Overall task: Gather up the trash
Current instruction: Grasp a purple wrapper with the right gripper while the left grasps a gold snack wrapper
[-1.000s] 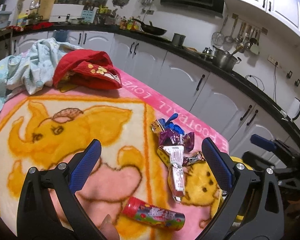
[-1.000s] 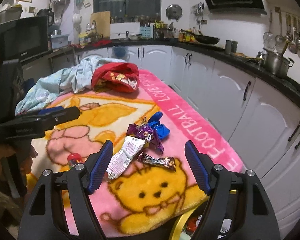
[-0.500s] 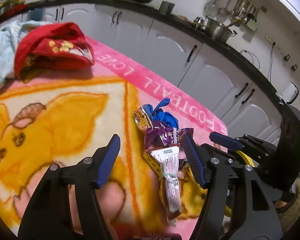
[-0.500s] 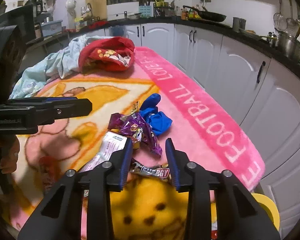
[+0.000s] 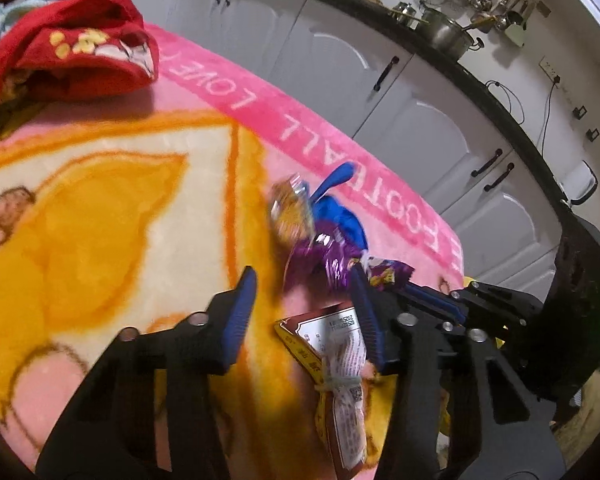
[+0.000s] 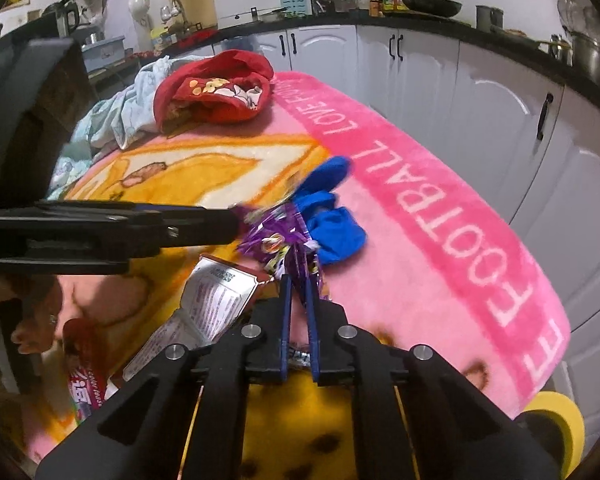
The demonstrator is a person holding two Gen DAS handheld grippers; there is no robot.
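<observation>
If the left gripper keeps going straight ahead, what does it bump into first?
Probably the purple wrapper: it lies just ahead of the open left gripper, whose fingers sit either side of it. Depth is hard to judge here.

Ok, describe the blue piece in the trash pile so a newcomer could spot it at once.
Start at the pink blanket with white FOOTBALL lettering. Next to that lettering lies a small heap of wrappers; the blue piece sits on the heap's lettering side, touching the shiny purple wrapper. It alone is plain matte blue, unprinted, with a strip sticking up.
</observation>
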